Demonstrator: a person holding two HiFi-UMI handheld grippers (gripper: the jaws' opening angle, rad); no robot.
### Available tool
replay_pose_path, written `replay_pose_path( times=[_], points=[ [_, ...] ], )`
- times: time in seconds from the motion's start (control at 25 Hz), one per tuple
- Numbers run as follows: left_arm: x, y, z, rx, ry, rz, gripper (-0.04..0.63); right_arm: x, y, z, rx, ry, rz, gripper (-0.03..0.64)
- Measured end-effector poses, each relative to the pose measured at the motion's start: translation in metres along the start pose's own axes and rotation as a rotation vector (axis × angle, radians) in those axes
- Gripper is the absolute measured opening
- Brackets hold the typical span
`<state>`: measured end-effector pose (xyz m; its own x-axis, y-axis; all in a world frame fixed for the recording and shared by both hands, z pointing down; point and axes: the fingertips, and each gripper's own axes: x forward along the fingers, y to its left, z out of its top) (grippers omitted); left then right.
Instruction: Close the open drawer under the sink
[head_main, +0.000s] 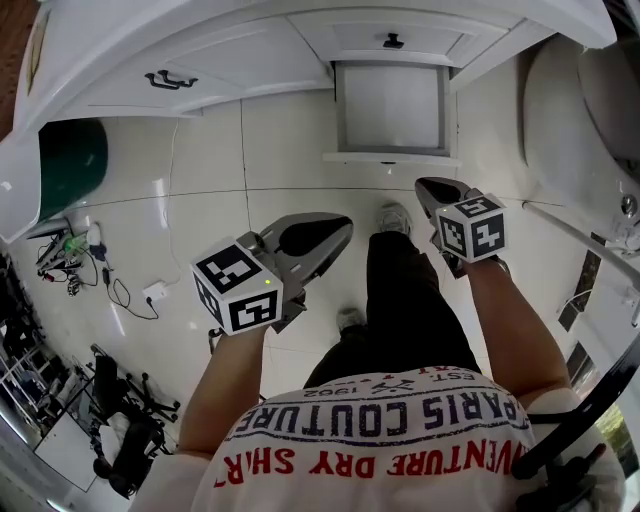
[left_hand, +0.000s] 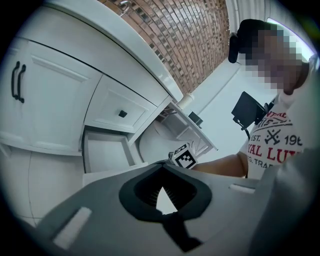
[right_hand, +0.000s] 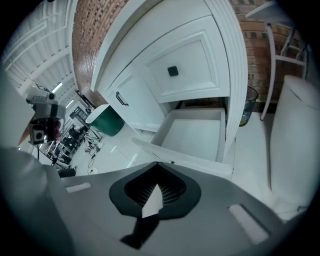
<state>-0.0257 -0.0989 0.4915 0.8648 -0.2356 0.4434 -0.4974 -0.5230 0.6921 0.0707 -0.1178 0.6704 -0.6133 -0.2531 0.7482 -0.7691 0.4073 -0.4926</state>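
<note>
Glossy white floor tiles (head_main: 200, 230) lie beneath the open rectangular drawer (head_main: 392, 108)

The drawer (head_main: 390, 105) runs back under the cabinet (head_main: 250, 60), so its rear end is hidden, and its front panel shows only edge-on. The counter (head_main: 15, 190) covers half of the green bin (head_main: 68, 165). The picture's right edge cuts off the toilet (head_main: 585, 100). The left gripper (head_main: 346, 226) hides part of one shoe (head_main: 350, 320). The cables and gear (head_main: 75, 265) on the floor are too small to identify. In the left gripper view, only the marker cube (left_hand: 184, 156) of the right gripper (head_main: 422, 185) shows. In the right gripper view, the cabinet's edge mostly hides a container (right_hand: 248, 105).
</note>
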Motion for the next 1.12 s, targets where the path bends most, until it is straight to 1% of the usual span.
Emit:
replay_pose_path(
  times=[0.2,0.32,0.44,0.64,0.84,1.0,1.12],
  points=[
    [0.010,0.006,-0.002,0.007,0.009,-0.009,-0.015,0.036,-0.029,-0.016,0.045,0.045,-0.063,0.006],
    [0.014,0.005,-0.008,-0.006,0.019,-0.020,-0.015,0.045,-0.040,-0.020,0.098,0.044,-0.085,0.006],
    [0.016,0.005,-0.010,-0.015,0.025,-0.025,-0.015,0.049,-0.047,-0.017,0.142,0.032,-0.092,0.006],
    [0.016,0.009,-0.004,-0.032,0.012,-0.024,-0.014,0.054,-0.050,-0.015,0.159,0.053,-0.093,0.006],
    [0.019,0.018,0.009,-0.039,0.000,-0.027,-0.015,0.058,-0.059,0.006,0.189,0.021,-0.084,0.007],
    [0.022,0.030,0.018,-0.040,-0.007,-0.018,-0.015,0.063,-0.072,0.037,0.181,-0.013,-0.080,0.007],
    [0.020,0.045,0.027,-0.045,-0.030,0.001,-0.015,0.071,-0.083,0.059,0.184,-0.032,-0.078,0.008]
  ],
)
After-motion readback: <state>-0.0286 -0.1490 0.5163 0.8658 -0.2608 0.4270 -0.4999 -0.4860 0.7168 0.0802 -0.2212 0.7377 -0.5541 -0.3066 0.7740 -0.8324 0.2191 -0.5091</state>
